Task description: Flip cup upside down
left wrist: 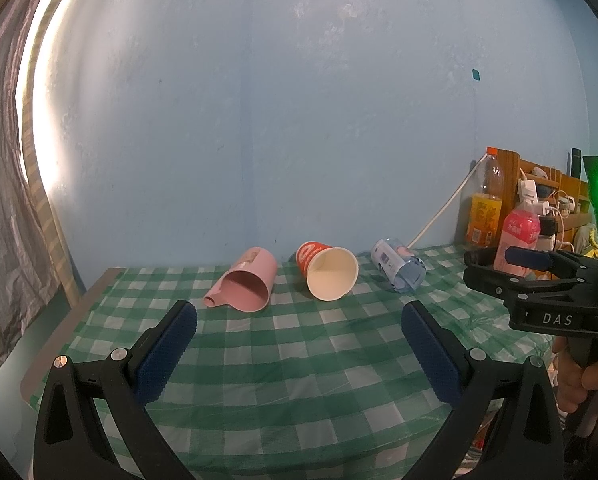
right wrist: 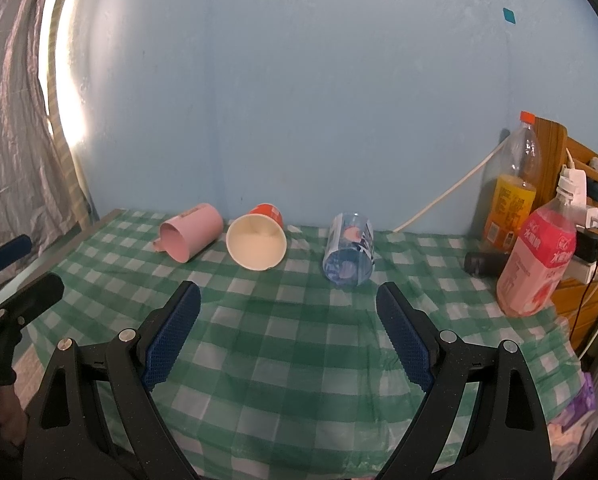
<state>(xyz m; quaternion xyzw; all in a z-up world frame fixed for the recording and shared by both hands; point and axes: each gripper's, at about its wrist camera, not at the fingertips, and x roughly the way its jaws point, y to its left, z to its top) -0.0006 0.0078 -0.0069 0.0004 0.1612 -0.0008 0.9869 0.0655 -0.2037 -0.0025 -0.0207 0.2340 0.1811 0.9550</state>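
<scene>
Right wrist view: three cups lie sideways along worktop (right wrist: 299, 360) far edge, mouths forward for grasping; pink cup (right wrist: 191, 236), paper cup (right wrist: 257, 245), clear cup (right wrist: 349, 256). Both grippers, left gripper (left wrist: 299, 316) and right gripper (right wrist: 288, 300), hover short, fingers wide, empty.

A green-and-white checked tablecloth (right wrist: 291, 344) covers the surface under and ahead of the tongs, running back to a pale blue wall (right wrist: 299, 100). Far right of the tongs, near the wall, stands a tall bottle with an orange cap (right wrist: 511, 188) and yellow label; just in front of it, nearer the tongs, a pink bottle with a white cap (right wrist: 535, 256). A white cable (right wrist: 443, 196) slants up the wall beside them. Behind the bottles is a wooden rack (right wrist: 579, 168) holding chargers and cords. A grey curtain (right wrist: 7, 140) hangs far left.
</scene>
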